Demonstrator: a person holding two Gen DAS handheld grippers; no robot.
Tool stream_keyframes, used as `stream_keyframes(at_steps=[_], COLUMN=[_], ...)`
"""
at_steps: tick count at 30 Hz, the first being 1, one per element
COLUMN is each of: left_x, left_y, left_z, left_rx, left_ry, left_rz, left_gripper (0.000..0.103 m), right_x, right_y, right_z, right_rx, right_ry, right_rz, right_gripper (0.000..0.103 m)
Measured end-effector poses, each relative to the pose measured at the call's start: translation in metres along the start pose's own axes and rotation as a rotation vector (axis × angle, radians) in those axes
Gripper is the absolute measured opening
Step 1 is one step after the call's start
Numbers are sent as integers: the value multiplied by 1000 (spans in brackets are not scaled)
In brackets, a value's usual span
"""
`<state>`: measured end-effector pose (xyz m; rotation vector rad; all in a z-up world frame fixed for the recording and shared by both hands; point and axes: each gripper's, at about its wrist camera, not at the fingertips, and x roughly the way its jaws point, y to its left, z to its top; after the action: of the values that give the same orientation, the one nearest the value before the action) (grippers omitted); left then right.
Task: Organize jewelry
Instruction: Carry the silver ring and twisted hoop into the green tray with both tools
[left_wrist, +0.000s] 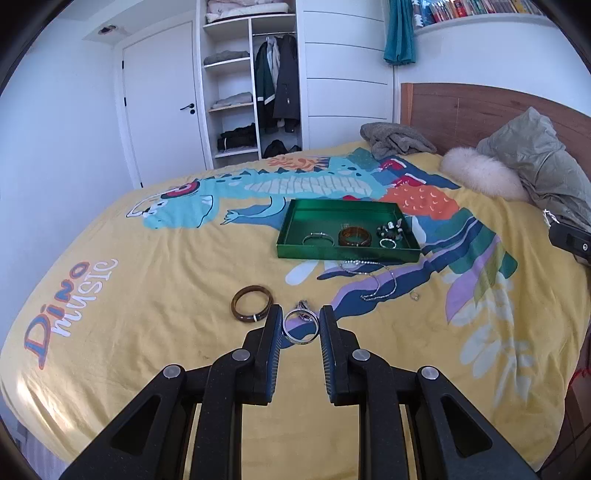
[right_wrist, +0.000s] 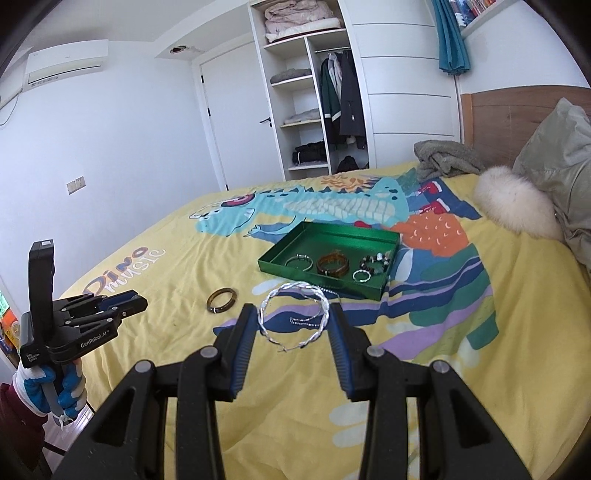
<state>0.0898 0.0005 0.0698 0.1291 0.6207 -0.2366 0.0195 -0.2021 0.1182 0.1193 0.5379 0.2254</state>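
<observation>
My left gripper (left_wrist: 300, 325) is shut on a silver bangle (left_wrist: 300, 342), held between its pads above the yellow bedspread. My right gripper (right_wrist: 293, 320) is shut on a large twisted silver hoop (right_wrist: 295, 316), held above the bed. A green tray (left_wrist: 288, 248) sits mid-bed, also in the right wrist view (right_wrist: 273, 267); it holds a thin silver bangle (left_wrist: 318, 239), an amber bangle (left_wrist: 355, 236), dark beads (left_wrist: 390, 229) and a small silver ring (left_wrist: 388, 243). A brown bangle (left_wrist: 252, 302) lies on the bed left of my left gripper. A silver chain (left_wrist: 373, 280) lies before the tray.
A small ring (left_wrist: 415, 295) lies on the bedspread at right. A grey sweater (left_wrist: 395, 140), a fur-trimmed coat (left_wrist: 532, 162) and a wooden headboard (left_wrist: 461, 107) are at the bed's far end. An open wardrobe (left_wrist: 255, 81) stands behind. My left gripper shows in the right wrist view (right_wrist: 140, 300).
</observation>
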Motion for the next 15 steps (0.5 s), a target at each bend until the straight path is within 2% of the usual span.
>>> stream_keyframes(at_steps=[15], left_x=[-31], left_y=[-14], left_z=[82], left_rx=[39], left_ry=[-94], left_rz=[-24], left_gripper=[20], right_x=[-49], right_y=[4], right_z=[90], right_rx=[-62], right_ry=[-138], right_rz=[-35], right_gripper=[37])
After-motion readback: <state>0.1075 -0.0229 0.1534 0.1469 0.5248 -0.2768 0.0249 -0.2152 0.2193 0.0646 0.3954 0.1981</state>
